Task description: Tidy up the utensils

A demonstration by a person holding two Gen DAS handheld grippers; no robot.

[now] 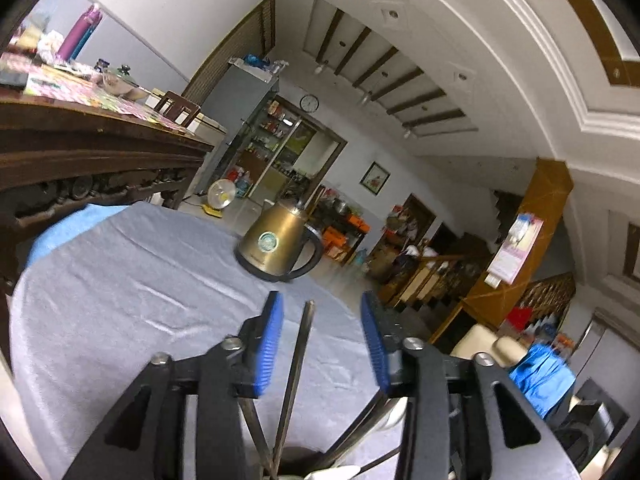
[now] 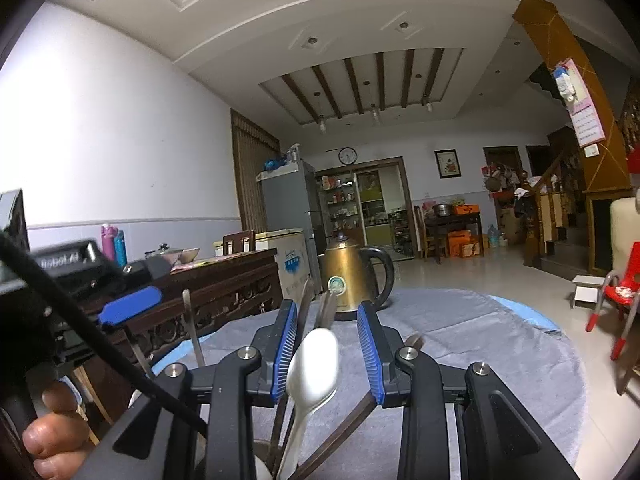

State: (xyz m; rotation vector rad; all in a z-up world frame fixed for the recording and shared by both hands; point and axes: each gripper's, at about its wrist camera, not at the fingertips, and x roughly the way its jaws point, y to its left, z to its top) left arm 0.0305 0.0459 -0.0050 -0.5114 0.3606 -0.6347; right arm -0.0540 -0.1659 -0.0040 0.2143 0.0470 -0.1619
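Both grippers hover over a holder of utensils whose rim shows at the bottom of the left wrist view (image 1: 296, 454). My left gripper (image 1: 322, 304) is open; a dark chopstick (image 1: 298, 368) stands up between its blue pads without touching them. My right gripper (image 2: 328, 316) is open; a white spoon (image 2: 314, 364) and dark chopsticks (image 2: 302, 304) rise between its pads, untouched as far as I can tell. More metal utensil handles (image 2: 192, 328) stand to the left. The left gripper's blue pad (image 2: 130, 304) shows in the right wrist view.
A grey cloth (image 1: 120, 300) covers the round table. A brass electric kettle (image 1: 276, 240) with a black handle stands at its far side, also in the right wrist view (image 2: 350, 276). A dark carved wooden table (image 1: 80, 148) stands close on the left. A red chair (image 2: 620, 300) is at right.
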